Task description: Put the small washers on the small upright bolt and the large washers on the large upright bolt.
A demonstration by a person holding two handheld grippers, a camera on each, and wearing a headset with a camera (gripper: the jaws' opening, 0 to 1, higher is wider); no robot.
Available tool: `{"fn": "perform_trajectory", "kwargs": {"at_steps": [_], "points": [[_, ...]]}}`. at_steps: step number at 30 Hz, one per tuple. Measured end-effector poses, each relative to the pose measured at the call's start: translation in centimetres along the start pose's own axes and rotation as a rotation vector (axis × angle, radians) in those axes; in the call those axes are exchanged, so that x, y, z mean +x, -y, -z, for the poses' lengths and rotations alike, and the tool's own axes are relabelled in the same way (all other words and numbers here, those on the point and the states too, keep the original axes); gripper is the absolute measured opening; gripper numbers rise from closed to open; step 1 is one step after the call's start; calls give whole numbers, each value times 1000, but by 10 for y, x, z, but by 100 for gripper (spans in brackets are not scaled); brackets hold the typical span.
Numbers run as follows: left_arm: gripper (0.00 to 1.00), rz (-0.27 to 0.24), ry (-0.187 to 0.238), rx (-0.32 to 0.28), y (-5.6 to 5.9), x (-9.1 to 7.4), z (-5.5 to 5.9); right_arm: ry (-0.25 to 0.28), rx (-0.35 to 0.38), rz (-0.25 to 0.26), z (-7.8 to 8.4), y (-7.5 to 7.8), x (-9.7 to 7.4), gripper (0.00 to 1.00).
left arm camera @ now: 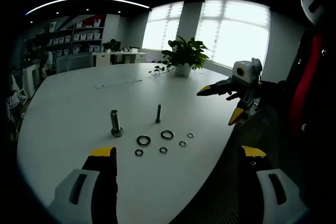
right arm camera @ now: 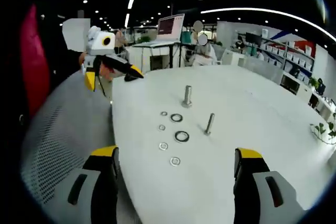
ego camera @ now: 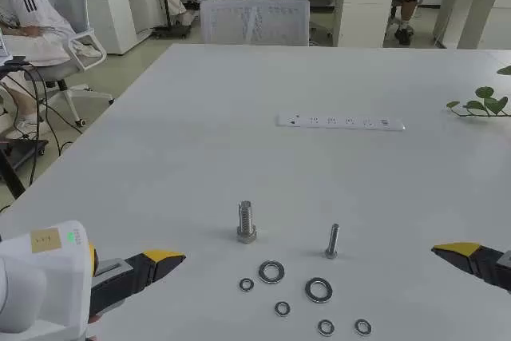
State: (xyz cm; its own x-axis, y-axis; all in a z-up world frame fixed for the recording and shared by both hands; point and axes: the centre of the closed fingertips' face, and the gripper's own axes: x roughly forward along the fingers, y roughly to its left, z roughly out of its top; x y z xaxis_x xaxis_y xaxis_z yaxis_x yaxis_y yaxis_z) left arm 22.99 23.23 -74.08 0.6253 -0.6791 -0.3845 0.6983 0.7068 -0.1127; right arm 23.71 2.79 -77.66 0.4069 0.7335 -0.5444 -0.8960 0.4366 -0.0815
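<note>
White table (ego camera: 319,85), office beyond. Left gripper (left arm camera: 178,153) and right gripper (right arm camera: 177,153) at near edge, jaws spread and empty, flanking the work, likely for reach. Large bolt (ego camera: 246,223) left, small bolt (ego camera: 332,241) right, both upright and bare. Two large washers (ego camera: 271,271) and four small washers (ego camera: 282,308) lie loose, nearer.

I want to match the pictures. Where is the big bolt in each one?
Head view: large bolt low centre, left of small bolt.
Left gripper view: large bolt left of centre.
Right gripper view: large bolt just above centre.
Shared landmark: small bolt, standing beside it everywhere.
</note>
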Motion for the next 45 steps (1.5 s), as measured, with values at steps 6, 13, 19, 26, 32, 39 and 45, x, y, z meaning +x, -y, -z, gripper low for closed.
{"fn": "perform_trajectory", "kwargs": {"at_steps": [6,13,19,26,32,39,45], "points": [[93,-5,1,-13,-1,1,2,-5,-7,2,-1,-1,-1,90],[93,4,-1,-21,1,3,1,-11,-8,-1,-1,-1,0,89],[93,18,1,-22,6,8,-1,-15,-11,-5,-1,-2,1,88],[92,34,-9,-28,14,12,4,-28,-18,-8,1,0,0,87],[92,37,-14,-35,15,10,8,-32,-18,-13,1,-1,2,86],[91,43,-18,-39,16,9,11,-43,-25,-16,1,-3,2,85],[91,47,-19,-44,17,8,13,-53,-33,-19,0,-2,3,84]]}}
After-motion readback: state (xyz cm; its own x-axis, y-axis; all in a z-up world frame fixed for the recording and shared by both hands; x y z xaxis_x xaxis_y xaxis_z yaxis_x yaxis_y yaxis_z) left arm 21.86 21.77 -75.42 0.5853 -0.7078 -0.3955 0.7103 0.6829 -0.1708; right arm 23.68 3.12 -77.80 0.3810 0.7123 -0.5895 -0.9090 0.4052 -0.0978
